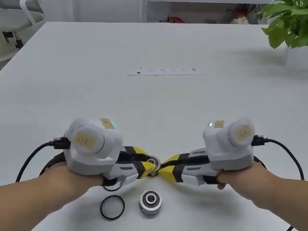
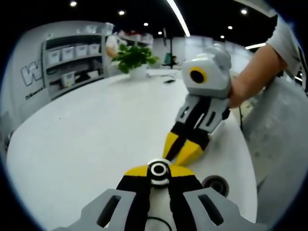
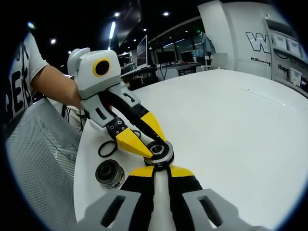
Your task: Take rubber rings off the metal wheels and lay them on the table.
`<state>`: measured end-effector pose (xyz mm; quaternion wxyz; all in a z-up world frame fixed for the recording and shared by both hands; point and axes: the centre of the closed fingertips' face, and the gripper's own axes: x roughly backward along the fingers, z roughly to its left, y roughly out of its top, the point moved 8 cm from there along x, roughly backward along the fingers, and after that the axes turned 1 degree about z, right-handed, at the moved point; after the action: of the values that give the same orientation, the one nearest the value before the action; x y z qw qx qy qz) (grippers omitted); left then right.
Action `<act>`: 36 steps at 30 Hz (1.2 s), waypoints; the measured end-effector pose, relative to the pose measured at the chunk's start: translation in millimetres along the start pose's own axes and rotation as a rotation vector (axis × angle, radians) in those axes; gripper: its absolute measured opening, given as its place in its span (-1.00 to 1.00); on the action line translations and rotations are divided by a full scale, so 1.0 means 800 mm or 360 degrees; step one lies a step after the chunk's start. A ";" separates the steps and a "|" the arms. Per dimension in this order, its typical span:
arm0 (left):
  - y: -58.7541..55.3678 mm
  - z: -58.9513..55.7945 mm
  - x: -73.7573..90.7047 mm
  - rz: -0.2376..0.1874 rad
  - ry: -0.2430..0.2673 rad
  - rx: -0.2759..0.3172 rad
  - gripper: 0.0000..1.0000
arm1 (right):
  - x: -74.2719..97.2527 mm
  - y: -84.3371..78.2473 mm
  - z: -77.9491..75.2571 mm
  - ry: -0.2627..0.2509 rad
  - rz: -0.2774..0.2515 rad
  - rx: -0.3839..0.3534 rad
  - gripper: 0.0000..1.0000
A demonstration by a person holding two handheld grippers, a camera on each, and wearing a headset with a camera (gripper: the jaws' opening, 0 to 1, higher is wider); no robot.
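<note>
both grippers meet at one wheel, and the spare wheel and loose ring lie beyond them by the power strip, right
No: the head view shows the spare wheel and loose ring on the near side of the left gripper and right gripper. The rest holds.

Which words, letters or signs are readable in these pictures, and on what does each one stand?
"W": large letter on the wall; the smaller line beneath is blurred.
Shirt: print cut off, unreadable.
Sticker on the left gripper: too small.
Power strip: markings too small.
</note>
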<state>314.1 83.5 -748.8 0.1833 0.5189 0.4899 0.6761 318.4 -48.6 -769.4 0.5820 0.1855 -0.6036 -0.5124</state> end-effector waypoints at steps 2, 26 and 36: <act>0.000 0.000 0.000 -0.0008 0.0002 0.0004 -0.72 | 0.001 -0.001 -0.001 -0.0003 0.0000 -0.0014 -0.98; -0.003 -0.008 0.000 0.0017 0.0080 -0.0029 -0.75 | 0.011 0.004 -0.011 -0.0042 -0.0197 -0.0594 -1.00; -0.001 -0.010 0.000 0.0044 0.0118 -0.0042 -0.76 | 0.011 0.010 -0.005 -0.0039 -0.0189 -0.0559 -1.00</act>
<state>306.9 80.0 -749.8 0.1624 0.4977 0.4801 0.7039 322.6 -54.3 -759.3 0.5668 0.1100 -0.4999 -0.6456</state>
